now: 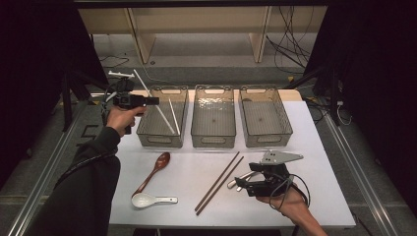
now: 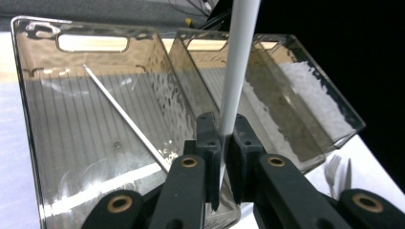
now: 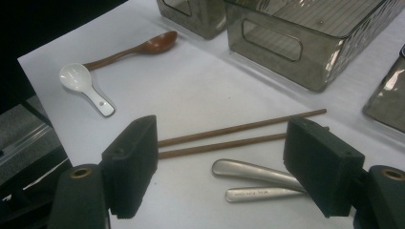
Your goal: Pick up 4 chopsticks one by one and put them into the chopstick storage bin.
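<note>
High view: the left gripper (image 1: 153,101) is held up at the near-left corner of the left bin (image 1: 162,139), its jaws clenched on a white chopstick (image 1: 142,82) that slants up and away over the bin's left rim; a second white chopstick (image 1: 173,116) leans inside that bin. Two more clear bins, the middle bin (image 1: 213,140) and the right bin (image 1: 266,139), stand in a row beside it on the white table (image 1: 319,147). On the table's near half lie a brown wooden spoon (image 1: 156,168), a white ceramic spoon (image 1: 145,200), and a pair of brown chopsticks (image 1: 218,181) laid aslant, while the right gripper (image 1: 239,183) rests low at the near right, pointing left towards the metal handles (image 1: 246,175) just in front of it. Left gripper view: the two black jaws are pressed tight against the white chopstick (image 2: 237,76), which rises steeply out of the top of the frame above the bins; the other white chopstick (image 2: 125,118) lies aslant on the ribbed floor of the left bin (image 2: 28,124). Right gripper view: the jaws stand wide apart and released, with nothing between the pads; two metal handles (image 3: 258,172) lie on the table just ahead between them, the brown chopsticks (image 3: 239,129) beyond those, and the wooden spoon (image 3: 143,48) and white spoon (image 3: 79,79) farther off.
</note>
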The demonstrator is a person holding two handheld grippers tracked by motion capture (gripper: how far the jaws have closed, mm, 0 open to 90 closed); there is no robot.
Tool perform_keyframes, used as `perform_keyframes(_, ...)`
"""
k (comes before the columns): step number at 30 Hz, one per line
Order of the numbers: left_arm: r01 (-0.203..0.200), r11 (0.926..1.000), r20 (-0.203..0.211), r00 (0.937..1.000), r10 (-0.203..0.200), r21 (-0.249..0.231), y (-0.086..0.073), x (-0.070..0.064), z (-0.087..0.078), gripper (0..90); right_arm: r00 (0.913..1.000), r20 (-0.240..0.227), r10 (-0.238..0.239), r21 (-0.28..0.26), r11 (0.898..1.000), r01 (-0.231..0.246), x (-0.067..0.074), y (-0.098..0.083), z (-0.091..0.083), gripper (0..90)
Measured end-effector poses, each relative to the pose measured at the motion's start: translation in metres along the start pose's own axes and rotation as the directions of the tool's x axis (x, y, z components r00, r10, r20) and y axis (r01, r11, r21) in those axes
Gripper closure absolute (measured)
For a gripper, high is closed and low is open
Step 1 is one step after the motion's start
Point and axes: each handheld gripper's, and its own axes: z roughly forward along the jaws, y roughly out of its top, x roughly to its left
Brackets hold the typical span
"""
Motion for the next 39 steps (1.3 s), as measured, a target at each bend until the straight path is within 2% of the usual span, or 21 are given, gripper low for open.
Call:
perform_keyframes(2, -0.006, 0.9999, -0.016, 0.9998, 0.006, 0.012, 0.0, 0.0, 0.005, 83.8, 1.0, -0.002, 0.003, -0.002, 1.0, -0.003, 0.0, 0.001, 0.0, 28.5)
perform_keyframes(14, 0.004, 0.9973, -0.029, 0.9996, -0.002, 0.073, -0.005, 0.005, 0.021, 83.5, 1.0, -0.008, 0.0, -0.004, 1.0, 0.0, 0.001, 0.001, 0.0, 28.5)
perform_keyframes(17, 0.014, 0.9974, -0.022, 0.9997, -0.012, 0.07, -0.007, 0.006, 0.022, 83.4, 1.0, -0.008, 0.002, -0.004, 1.0, -0.002, 0.001, 0.001, 0.0, 28.5)
perform_keyframes(25, 0.013, 0.9951, -0.035, 0.9993, -0.009, 0.098, -0.011, 0.008, 0.027, 83.3, 0.9999, -0.012, -0.001, -0.001, 1.0, 0.001, 0.001, 0.001, 0.001, 28.5)
perform_keyframes(33, 0.036, 0.9919, -0.04, 0.9987, -0.031, 0.122, -0.018, 0.014, 0.036, 83.2, 1.0, -0.009, 0.002, 0.001, 1.0, -0.002, 0.001, 0.001, 0.001, 28.6)
perform_keyframes(39, 0.06, 0.9927, -0.059, 0.9968, -0.054, 0.105, -0.019, 0.014, 0.043, 77.5, 1.0, -0.009, -0.001, 0.004, 1.0, 0.001, 0.001, 0.001, 0.002, 28.6)
